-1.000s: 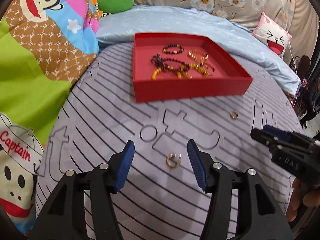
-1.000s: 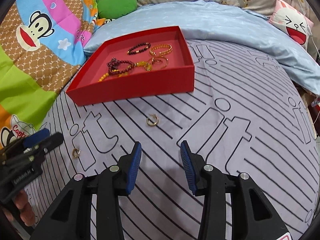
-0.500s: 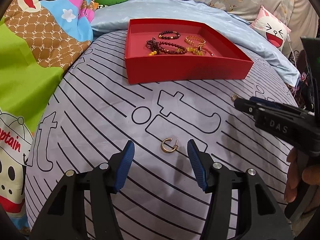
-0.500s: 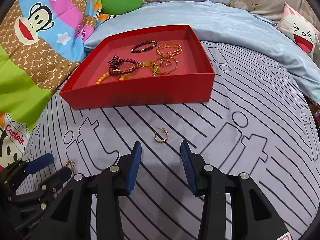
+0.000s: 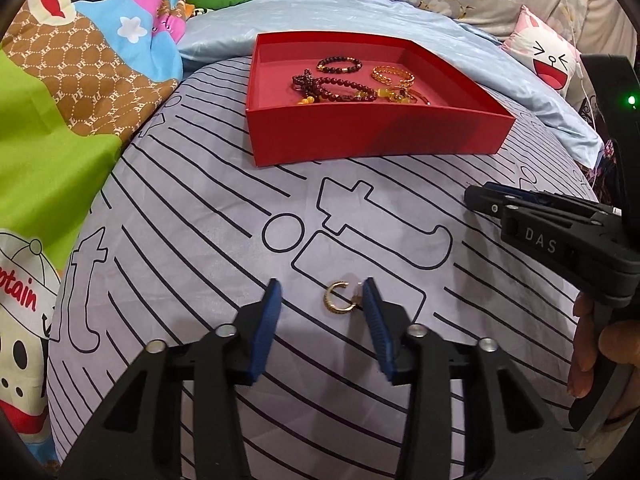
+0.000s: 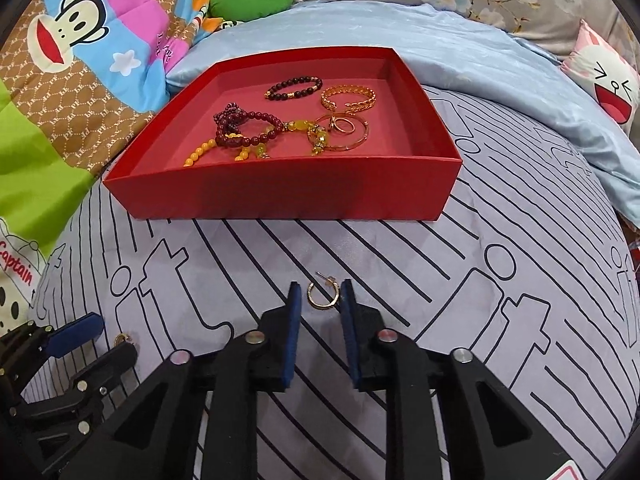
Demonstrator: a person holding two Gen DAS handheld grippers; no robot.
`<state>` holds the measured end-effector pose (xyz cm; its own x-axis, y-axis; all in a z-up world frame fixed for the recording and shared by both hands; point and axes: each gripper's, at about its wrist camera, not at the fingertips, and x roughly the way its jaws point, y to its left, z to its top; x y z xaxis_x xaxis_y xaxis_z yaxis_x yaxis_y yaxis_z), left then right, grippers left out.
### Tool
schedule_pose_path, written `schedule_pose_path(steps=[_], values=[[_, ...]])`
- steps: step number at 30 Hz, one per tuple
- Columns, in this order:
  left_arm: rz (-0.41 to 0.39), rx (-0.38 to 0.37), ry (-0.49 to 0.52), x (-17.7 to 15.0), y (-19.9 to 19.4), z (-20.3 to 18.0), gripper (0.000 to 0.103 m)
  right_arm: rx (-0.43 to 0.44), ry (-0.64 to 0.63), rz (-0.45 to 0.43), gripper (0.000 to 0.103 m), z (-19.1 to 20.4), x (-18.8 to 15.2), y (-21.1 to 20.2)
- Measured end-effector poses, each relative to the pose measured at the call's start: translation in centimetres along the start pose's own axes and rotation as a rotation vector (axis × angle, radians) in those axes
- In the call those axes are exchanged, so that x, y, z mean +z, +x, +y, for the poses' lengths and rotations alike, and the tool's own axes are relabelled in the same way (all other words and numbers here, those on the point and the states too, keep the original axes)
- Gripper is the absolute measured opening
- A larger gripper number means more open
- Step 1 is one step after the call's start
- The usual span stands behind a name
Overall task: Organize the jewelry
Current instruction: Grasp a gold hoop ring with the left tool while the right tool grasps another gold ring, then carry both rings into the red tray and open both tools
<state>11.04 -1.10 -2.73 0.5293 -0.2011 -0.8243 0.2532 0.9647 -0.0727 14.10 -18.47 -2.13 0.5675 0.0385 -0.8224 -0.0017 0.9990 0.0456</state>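
Two gold hoop earrings lie on the bed, short of the red box of jewelry. Each tool straddles one. The left tool has been closing around its earring, not yet clamped. The right tool, also closing, nearly pinches its earring, whose post points toward the box.

I see 2 wrist views, each angled down, close over the striped sheet; both face the far red box.
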Motion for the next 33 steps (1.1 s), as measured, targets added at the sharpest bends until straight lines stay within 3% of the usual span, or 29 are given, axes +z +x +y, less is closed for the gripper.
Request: schedule_pose_path(steps=[4,20,33], values=[[0.002,-0.012,0.008,0.0,0.0,-0.1,0.018,0.0,0.002,0.002,0.016,0.0,-0.5,-0.4],[0.015,-0.022,-0.009,0.1,-0.1,-0.4,0.018,0.073,0.033,0.029,0.016,0.6,-5.4,-4.4],[-0.02,-0.031,0.003,2.5,-1.0,-1.2,0.018,0.099,0.021,-0.014,0.016,1.4,-4.1,-6.2]])
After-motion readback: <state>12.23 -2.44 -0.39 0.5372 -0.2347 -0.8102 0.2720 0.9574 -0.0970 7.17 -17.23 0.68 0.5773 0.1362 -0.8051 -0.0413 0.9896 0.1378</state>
